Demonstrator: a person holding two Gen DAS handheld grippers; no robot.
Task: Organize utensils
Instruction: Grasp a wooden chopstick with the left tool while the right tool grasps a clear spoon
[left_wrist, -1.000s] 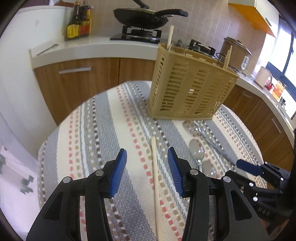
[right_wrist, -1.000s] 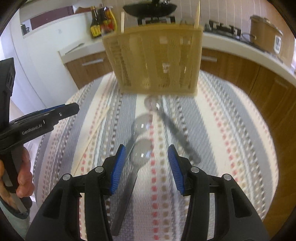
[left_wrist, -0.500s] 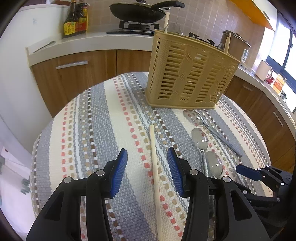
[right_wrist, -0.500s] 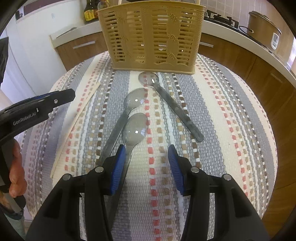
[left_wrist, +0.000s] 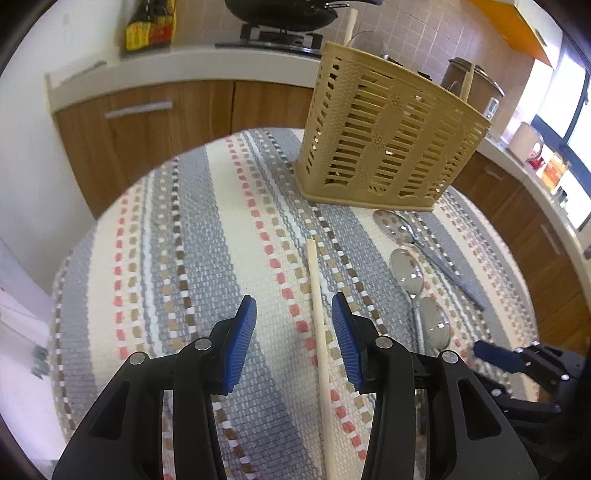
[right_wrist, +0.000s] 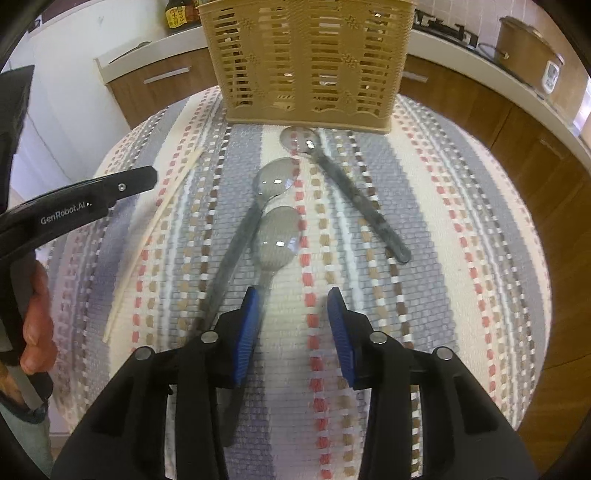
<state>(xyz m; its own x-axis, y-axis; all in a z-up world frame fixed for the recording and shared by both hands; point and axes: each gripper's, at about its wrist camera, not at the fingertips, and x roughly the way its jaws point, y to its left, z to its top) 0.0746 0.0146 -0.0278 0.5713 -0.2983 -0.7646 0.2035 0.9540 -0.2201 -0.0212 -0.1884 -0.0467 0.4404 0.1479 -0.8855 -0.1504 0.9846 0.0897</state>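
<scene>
A tan slotted utensil basket (left_wrist: 384, 147) stands at the far side of the striped tablecloth (left_wrist: 221, 258); it also shows in the right wrist view (right_wrist: 306, 62), with two chopsticks upright in it. A single wooden chopstick (left_wrist: 319, 332) lies between the open jaws of my left gripper (left_wrist: 293, 339), nearer its right finger. Three metal spoons (right_wrist: 273, 236) lie in front of the basket. My right gripper (right_wrist: 291, 332) is open and empty just behind the nearest spoon's handle, which passes under its left finger.
A kitchen counter (left_wrist: 184, 66) with a stove, a wok and sauce bottles runs behind the table. Wooden cabinets (left_wrist: 147, 122) stand below it. A rice cooker (right_wrist: 532, 55) sits at the right. The table's edge drops off on all sides.
Both grippers have lowered and moved forward toward the table. The chopstick now sits further in between my left jaws, and the spoons are closer to my right gripper.
</scene>
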